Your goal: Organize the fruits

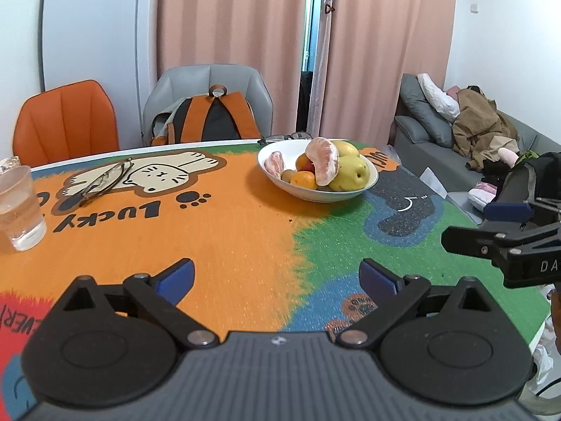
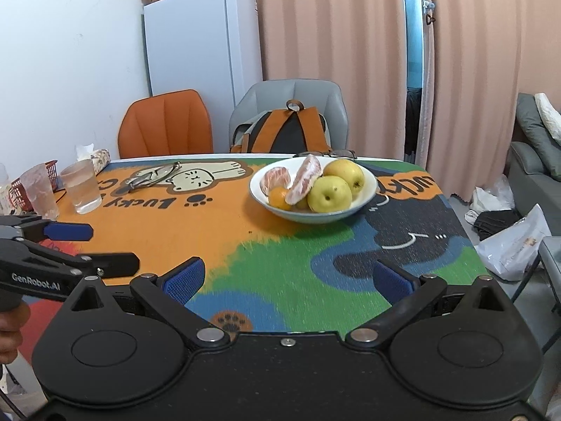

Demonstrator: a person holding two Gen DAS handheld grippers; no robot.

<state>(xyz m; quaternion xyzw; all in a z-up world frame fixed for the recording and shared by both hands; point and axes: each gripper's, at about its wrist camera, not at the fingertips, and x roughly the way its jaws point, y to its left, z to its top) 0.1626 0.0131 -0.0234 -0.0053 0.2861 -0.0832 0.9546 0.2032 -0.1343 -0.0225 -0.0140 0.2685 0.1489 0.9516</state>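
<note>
A white bowl (image 1: 368,184) (image 2: 368,179) stands on the far side of the colourful table mat. It holds two yellow-green apples (image 1: 350,173) (image 2: 329,194), peeled pomelo pieces (image 1: 324,161) (image 2: 305,179) and small oranges (image 1: 303,179) (image 2: 278,197). My left gripper (image 1: 277,279) is open and empty above the near part of the table; it also shows at the left of the right wrist view (image 2: 101,245). My right gripper (image 2: 289,279) is open and empty, well short of the bowl; it also shows at the right edge of the left wrist view (image 1: 484,228).
Glasses (image 1: 105,180) (image 2: 154,175) lie on the mat's cat drawing. A plastic cup (image 1: 17,207) (image 2: 81,186) with water stands at the left, a second cup (image 2: 38,189) beside it. Orange chair (image 2: 164,124), grey chair with backpack (image 2: 284,129), fridge (image 2: 200,42) and sofa (image 1: 455,140) surround the table.
</note>
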